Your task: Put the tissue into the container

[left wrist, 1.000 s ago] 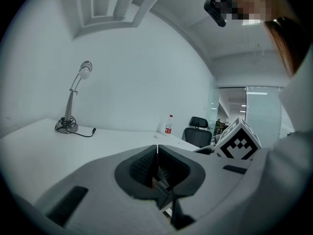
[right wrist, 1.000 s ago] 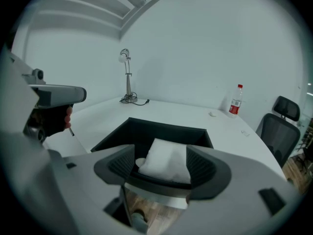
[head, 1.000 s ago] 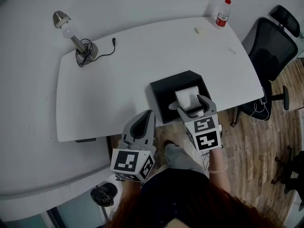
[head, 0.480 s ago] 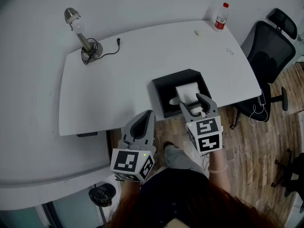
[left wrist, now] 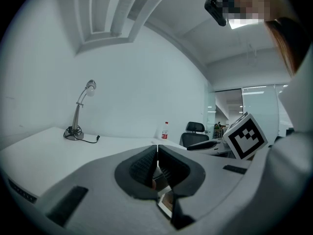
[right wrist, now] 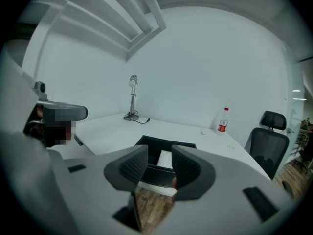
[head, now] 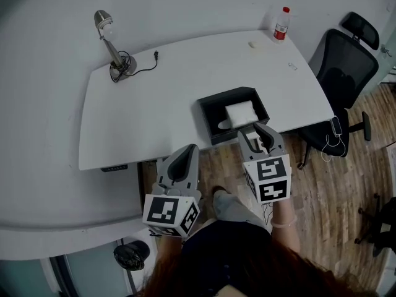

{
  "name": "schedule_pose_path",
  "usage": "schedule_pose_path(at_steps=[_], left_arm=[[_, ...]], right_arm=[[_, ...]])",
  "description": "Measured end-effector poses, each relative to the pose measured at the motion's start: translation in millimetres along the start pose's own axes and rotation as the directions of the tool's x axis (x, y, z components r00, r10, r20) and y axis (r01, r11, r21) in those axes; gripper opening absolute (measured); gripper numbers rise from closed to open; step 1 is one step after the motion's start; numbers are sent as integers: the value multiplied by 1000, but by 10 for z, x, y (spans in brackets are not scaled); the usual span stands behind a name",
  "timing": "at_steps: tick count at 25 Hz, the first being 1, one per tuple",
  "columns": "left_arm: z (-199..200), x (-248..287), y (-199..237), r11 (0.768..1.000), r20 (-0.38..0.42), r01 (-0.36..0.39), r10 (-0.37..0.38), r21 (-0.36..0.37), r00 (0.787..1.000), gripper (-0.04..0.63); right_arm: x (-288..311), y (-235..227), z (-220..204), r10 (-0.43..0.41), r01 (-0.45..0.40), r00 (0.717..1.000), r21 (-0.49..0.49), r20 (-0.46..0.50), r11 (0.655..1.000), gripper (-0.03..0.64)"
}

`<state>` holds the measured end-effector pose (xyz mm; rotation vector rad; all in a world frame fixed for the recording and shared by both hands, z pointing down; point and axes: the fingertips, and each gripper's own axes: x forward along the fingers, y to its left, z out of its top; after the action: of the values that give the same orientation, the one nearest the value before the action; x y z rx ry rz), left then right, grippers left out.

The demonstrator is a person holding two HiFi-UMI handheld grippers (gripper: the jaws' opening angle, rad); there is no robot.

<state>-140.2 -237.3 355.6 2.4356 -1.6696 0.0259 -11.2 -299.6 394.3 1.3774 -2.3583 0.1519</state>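
Tissue (head: 241, 112) lies in the container (head: 205, 115); right claw (right wrist: 160, 163) closing empty, left claw (left wrist: 157, 159) together.

White tissue (head: 241, 112), black container (head: 213, 111), white table (head: 154, 104), my left gripper (head: 189, 153) grey with black pads and a black-and-white square-marker cube, red-capped, red-labelled bottle (head: 281, 25), black chair (head: 337, 73), brown wood-grain floor (head: 328, 184).

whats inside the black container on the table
A white tissue lies inside the black container, toward its right side, with bare dark floor to its left. Anything under the tissue is covered.
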Motion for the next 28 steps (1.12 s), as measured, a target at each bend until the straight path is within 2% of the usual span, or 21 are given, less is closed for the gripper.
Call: schedule_pose_path(at_steps=[10,17,28], left_arm=[[0,-461,-228,1000,24,-8,8,11,1000,32],[2,-728,-385,1000,45,-13,12,19,999,32],[0,-1110,-677,999,77,3,-6,39,997,32]], right_arm=[[-476,220,54,12,-11,997,-9,72,1000,121],[-823,368,118,26,-24,992,-17,127,1000,111],[-1322,577,127,25,-23,982,-14,186,1000,67]])
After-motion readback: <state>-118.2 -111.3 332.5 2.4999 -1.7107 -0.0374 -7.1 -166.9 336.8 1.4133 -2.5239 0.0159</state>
